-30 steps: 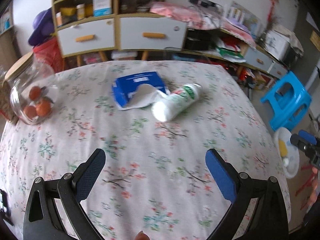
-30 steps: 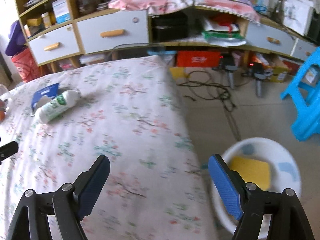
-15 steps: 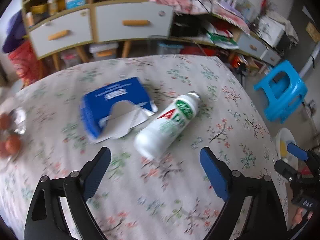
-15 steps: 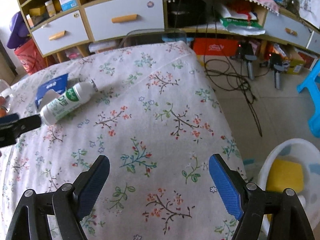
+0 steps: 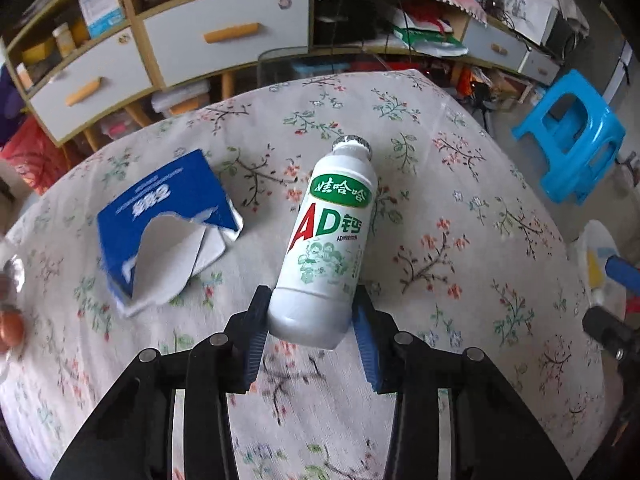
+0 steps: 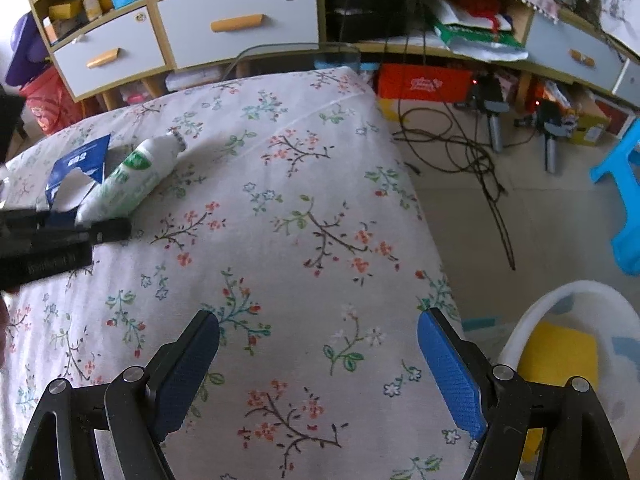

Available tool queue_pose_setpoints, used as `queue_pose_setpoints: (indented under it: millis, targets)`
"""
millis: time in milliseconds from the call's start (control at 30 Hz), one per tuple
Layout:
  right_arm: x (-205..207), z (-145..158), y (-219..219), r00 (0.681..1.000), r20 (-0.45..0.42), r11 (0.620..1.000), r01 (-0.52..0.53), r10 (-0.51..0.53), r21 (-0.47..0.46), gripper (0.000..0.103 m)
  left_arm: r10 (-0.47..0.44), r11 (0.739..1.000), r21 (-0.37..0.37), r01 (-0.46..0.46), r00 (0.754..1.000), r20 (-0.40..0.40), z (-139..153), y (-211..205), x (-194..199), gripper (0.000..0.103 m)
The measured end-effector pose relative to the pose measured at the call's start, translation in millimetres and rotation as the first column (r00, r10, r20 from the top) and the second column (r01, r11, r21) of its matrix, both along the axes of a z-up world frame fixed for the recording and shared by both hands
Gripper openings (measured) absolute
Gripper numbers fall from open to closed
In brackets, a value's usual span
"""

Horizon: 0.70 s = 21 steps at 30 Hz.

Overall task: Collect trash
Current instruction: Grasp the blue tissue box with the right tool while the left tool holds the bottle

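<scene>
A white AD calcium milk bottle [image 5: 330,248] lies on the floral tablecloth, neck pointing away. My left gripper [image 5: 312,320] has closed on the bottle's base, both pads against its sides. A torn blue tissue pack [image 5: 160,220] lies just left of the bottle. In the right wrist view the bottle [image 6: 130,188] and the blue pack [image 6: 78,168] sit at the far left, with the left gripper [image 6: 60,236] beside them. My right gripper [image 6: 318,356] is open and empty above the table's right edge.
A white basin [image 6: 528,332] holding a yellow sponge [image 6: 560,356] stands on the floor right of the table. A blue stool [image 5: 568,144] and cables [image 6: 460,152] are on the floor. Drawers and shelves [image 5: 224,48] line the back. A glass jar of fruit [image 5: 10,320] sits at the table's left edge.
My left gripper moved forward to the bottle and closed on its base. The right gripper moved slightly left over the table edge and stayed open.
</scene>
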State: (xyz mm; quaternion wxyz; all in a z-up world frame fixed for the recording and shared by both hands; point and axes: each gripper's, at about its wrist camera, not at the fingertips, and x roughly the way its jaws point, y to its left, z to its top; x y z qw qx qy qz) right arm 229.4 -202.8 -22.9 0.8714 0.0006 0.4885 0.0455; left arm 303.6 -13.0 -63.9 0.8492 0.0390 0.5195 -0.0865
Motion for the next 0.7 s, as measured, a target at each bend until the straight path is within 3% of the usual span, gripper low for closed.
queue_pose_setpoints:
  millis: [300, 700]
  targets:
    - [-4.2, 4.3, 0.9, 0.999, -0.016, 0.998, 0.037, -0.036, 0.043, 0.085, 0.064, 0.997, -0.048, -0.060, 0.994, 0.089, 38.8, 23.8, -63.3, 0.040]
    - [-18.7, 10.2, 35.5, 1.000, -0.017, 0.997, 0.019, -0.018, 0.071, 0.085, 0.153, 0.985, -0.110, -0.134, 0.971, 0.185, 79.7, 85.4, -137.8, 0.040]
